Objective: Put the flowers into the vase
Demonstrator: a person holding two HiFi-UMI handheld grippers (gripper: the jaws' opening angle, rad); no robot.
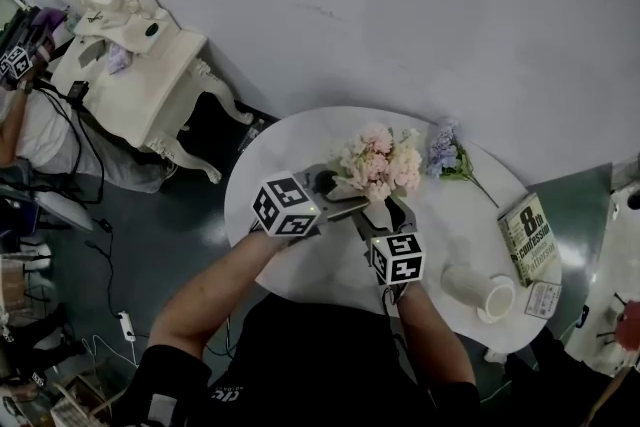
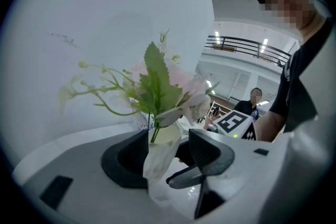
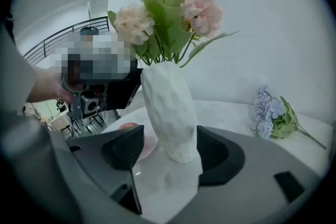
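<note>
A white faceted vase (image 1: 378, 213) stands mid-table with pink flowers (image 1: 378, 165) and green leaves in its mouth. My right gripper (image 1: 386, 223) comes from the near side. In the right gripper view, that gripper (image 3: 170, 148) is shut on the vase (image 3: 169, 113) low on its body, both jaws against it. My left gripper (image 1: 345, 205) reaches in from the left at the neck. In the left gripper view, the left gripper (image 2: 165, 153) is open around the vase mouth (image 2: 164, 136), where the stems (image 2: 153, 131) enter, with a dark gap to the right jaw. A purple flower bunch (image 1: 443, 152) lies on the table behind.
The round white table (image 1: 270, 165) also carries a white mug (image 1: 482, 292) on its side at the near right and a book (image 1: 528, 237) near the right edge. An ornate white dressing table (image 1: 130, 65) stands on the floor to the left.
</note>
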